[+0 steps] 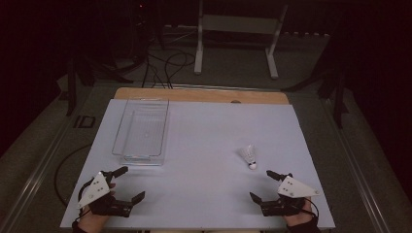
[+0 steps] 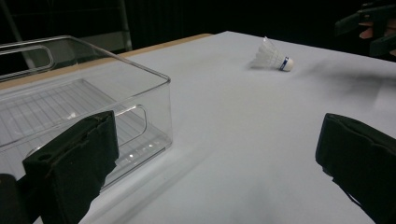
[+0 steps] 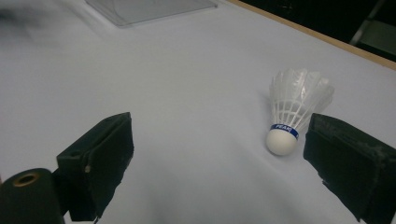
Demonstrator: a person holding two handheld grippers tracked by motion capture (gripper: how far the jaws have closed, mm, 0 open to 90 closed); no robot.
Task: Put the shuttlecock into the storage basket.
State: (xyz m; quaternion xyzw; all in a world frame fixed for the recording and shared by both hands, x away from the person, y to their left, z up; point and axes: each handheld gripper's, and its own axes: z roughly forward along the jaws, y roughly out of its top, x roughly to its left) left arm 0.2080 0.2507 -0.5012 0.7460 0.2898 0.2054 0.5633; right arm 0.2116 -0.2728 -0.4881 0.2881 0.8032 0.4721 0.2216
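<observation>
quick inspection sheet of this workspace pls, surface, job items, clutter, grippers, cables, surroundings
surface: pale sheet over a wooden table, wood edge bare at the far side
job's things: shuttlecock lying on its side on the sheet, near the right gripper; clear plastic bin far left, nothing seen inside
clutter: nothing seen
grippers: left gripper and right gripper both near the front edge, jaws open, nothing between them
cables: black cables on the floor beyond the table
surroundings: dark room, white frame stand behind

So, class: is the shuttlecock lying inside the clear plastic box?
No, the shuttlecock lies on the bare table, apart from the clear box.
</observation>
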